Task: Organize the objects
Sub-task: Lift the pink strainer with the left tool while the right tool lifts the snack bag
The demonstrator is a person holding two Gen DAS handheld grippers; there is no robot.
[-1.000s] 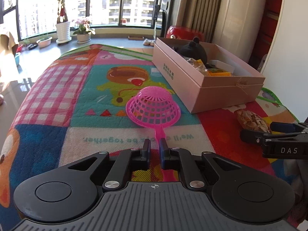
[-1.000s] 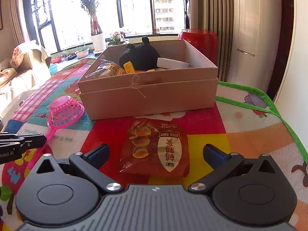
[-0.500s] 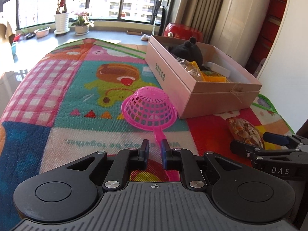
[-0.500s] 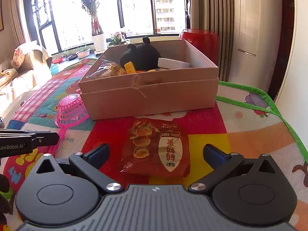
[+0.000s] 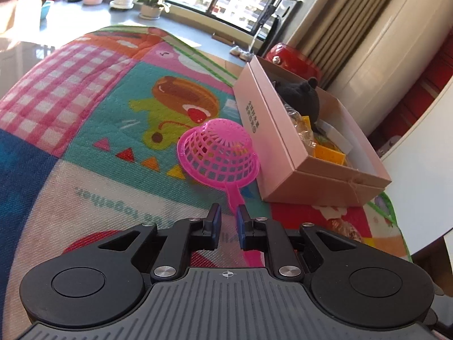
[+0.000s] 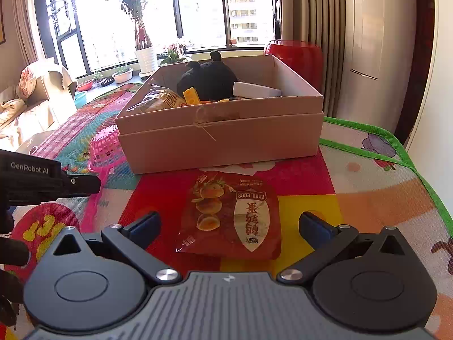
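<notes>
Fingers (image 5: 214,218) of the left gripper (image 5: 228,221) stand close together with a narrow gap between them. The handle of the pink strainer (image 5: 219,153) runs into that gap, lying against the right pad; whether the pads actually pinch it I cannot tell. The strainer's mesh bowl lies dome-up on the mat (image 5: 85,90), just beside the long side of the pink box (image 5: 264,130); whether the two touch is unclear. In the box sit a black plush toy (image 5: 301,96), yellow blocks (image 5: 329,153) and a crinkled wrapper (image 5: 304,134).

Seen from the right wrist, the right gripper (image 6: 230,225) is spread wide, its fingers (image 6: 145,225) on either side of the near end of a red snack packet (image 6: 230,215) marked "QUAIL EGGS". The packet lies flat on the mat (image 6: 376,198), not touched by either pad. Just beyond it stands the box (image 6: 220,141), a twine bow on its front wall, with the plush toy (image 6: 209,78), a yellow block (image 6: 191,96), a wrapped snack (image 6: 161,100) and a white slab (image 6: 256,90) showing above the rim. At the box's left corner the strainer (image 6: 106,147) peeks out, and the left gripper's body (image 6: 42,181) reaches in from the left edge, over the strainer's handle. Behind, a red stool (image 6: 296,56) stands by the curtains (image 6: 317,22).
</notes>
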